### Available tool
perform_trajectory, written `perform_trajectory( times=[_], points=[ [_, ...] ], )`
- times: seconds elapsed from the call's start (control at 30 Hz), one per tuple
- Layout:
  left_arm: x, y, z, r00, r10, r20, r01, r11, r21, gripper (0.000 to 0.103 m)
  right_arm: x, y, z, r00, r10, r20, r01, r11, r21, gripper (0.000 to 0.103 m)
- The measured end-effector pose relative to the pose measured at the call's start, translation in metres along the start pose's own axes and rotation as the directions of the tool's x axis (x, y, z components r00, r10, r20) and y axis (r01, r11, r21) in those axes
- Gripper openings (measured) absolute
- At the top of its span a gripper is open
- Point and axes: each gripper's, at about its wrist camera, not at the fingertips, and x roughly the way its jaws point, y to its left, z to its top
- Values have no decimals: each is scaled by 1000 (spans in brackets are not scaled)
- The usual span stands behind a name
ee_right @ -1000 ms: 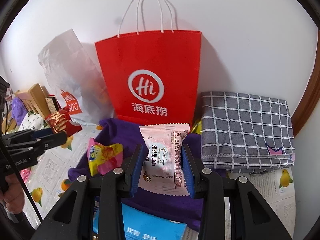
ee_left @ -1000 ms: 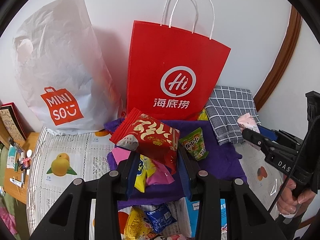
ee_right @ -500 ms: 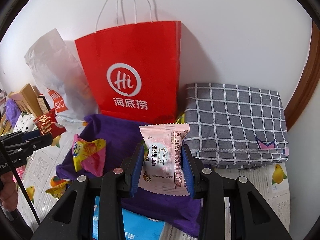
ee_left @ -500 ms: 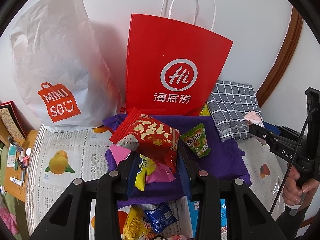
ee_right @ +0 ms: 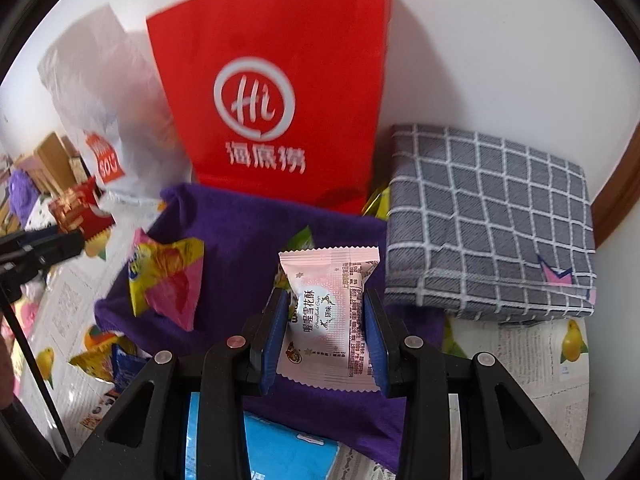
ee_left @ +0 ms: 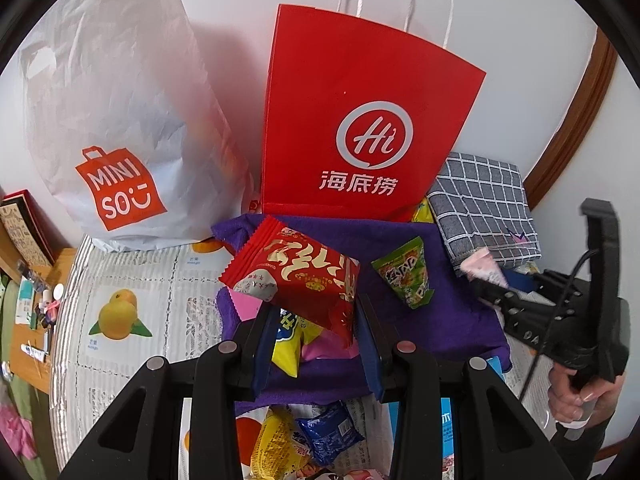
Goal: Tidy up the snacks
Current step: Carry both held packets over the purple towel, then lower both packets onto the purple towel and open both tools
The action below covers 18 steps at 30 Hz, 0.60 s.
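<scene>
Red snack pack (ee_left: 296, 276) pinched by its lower corner in the left gripper (ee_left: 316, 332), jaws closed tight on it, pack sticking up and tilted above the purple cloth (ee_left: 448, 312). Pink snack pack (ee_right: 330, 316) squeezed between the blue pads (ee_right: 275, 336) of the right gripper (ee_right: 326, 338), jaws shut on both its sides, held upright over the same cloth. Yellow and pink pack (ee_right: 166, 280) lying on the cloth just left of the pink one. Green pack (ee_left: 404, 272) flat on the cloth, near the red pack and to its right. More small packs, yellow (ee_left: 276, 448) and blue (ee_left: 330, 432), down on the worktop (ee_left: 120, 280) in front of the cloth. Worktop covered in a sheet with fruit pictures. Red paper bag (ee_left: 360, 120) with white handles standing behind the cloth, against the wall. White plastic bag (ee_left: 116, 120) beside it on the left, touching it. Folded grey check cloth (ee_right: 488, 220) on the right, next to the red bag. Blue box (ee_right: 288, 452) poking out under the near edge of the purple cloth. In the left view, right gripper at the far right with a hand (ee_left: 576, 400) around its handle.
</scene>
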Motion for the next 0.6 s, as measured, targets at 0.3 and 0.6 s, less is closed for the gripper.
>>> perform_trajectory(
  times=[0.3, 0.6],
  points=[
    [4, 1, -1, 1000, -2, -17, 2, 1000, -1, 35, 33, 8, -6, 994, 33, -106, -32, 999, 7, 38],
    [23, -11, -7, 998, -6, -66, 7, 1000, 19, 35, 48, 2, -7, 989, 40, -144, -37, 999, 24, 39]
  ],
)
